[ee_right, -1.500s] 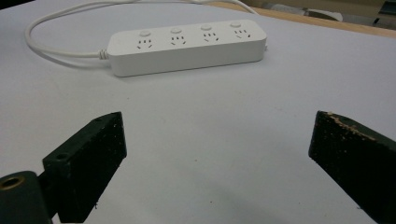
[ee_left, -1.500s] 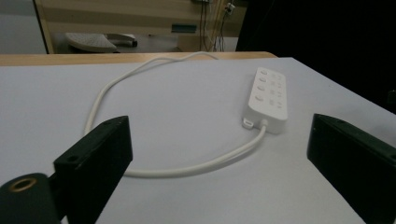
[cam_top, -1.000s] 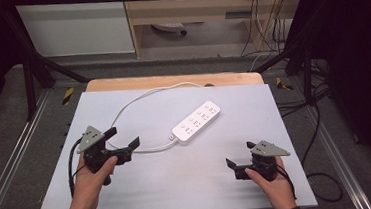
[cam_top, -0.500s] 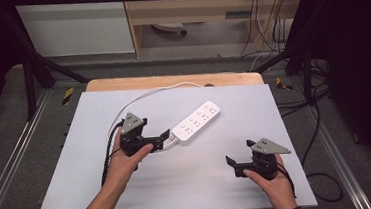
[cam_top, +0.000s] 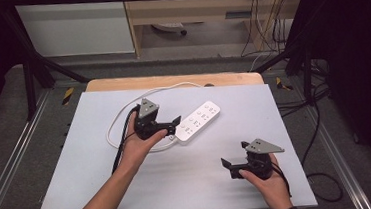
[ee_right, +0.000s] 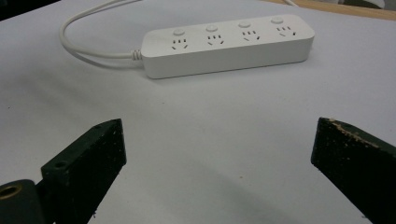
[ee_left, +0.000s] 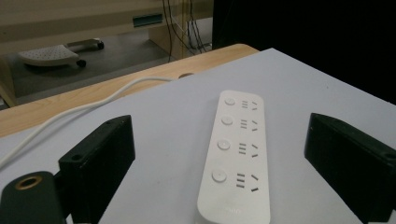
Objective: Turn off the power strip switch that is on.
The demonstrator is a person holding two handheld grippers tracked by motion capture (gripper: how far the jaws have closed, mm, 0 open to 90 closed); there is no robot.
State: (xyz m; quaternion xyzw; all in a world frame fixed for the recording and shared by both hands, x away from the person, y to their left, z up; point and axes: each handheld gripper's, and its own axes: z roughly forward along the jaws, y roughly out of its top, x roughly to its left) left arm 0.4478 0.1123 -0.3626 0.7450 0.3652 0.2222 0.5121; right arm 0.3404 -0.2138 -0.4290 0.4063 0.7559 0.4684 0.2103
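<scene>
Near the table's (cam_top: 80, 193) middle, white power strip (cam_top: 198, 122) lying flat, left gripper (cam_top: 172, 125) wide open at its cord end; toward the near right corner, right gripper (cam_top: 232, 167) open too, well apart.

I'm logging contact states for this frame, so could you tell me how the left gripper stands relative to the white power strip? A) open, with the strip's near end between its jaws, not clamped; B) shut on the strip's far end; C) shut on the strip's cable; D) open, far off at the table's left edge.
A: the left gripper has its jaws wide apart on either side of the power strip, clear of its sides.
</scene>
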